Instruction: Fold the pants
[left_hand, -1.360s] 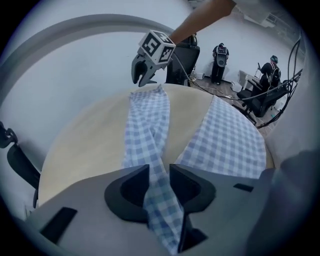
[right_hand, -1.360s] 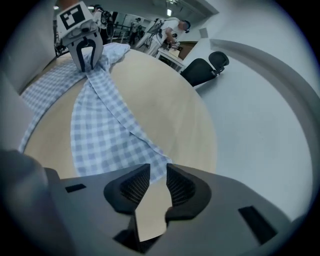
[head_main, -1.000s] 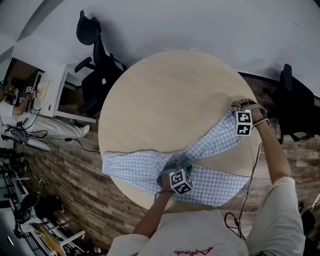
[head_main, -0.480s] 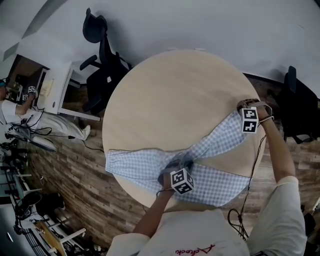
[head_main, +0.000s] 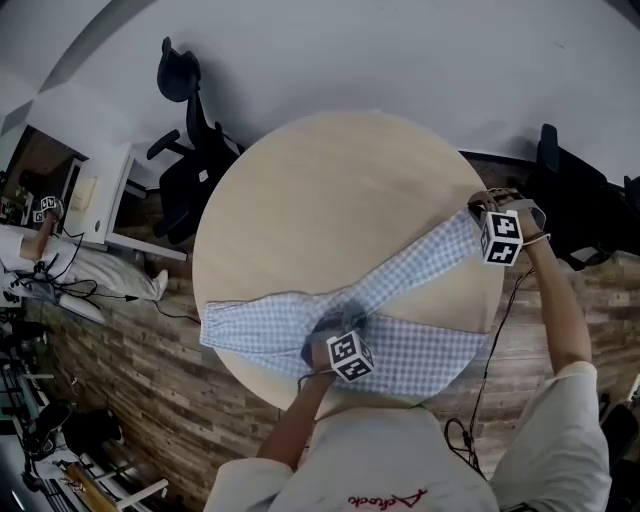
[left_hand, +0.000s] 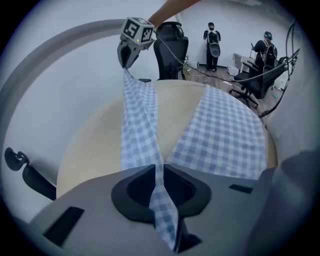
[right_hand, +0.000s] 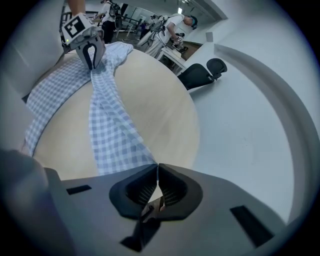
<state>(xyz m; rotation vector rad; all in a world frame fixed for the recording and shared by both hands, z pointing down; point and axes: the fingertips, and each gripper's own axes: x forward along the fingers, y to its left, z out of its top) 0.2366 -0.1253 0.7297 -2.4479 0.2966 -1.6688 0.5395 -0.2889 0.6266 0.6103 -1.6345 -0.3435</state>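
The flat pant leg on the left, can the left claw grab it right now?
Probably not yet: the left claw is shut on the pants, though nothing covers that leg.

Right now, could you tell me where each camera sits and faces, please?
Head view: on the person's head, facing steeply down at the table; forearms, left gripper, right gripper show.
Left gripper view: on that gripper, facing the right gripper across the table; own jaws shut on the pants.
Right gripper view: on that gripper, facing back at the left gripper; own jaws, just closed, pinch the pants.
Both gripper views share the pants.
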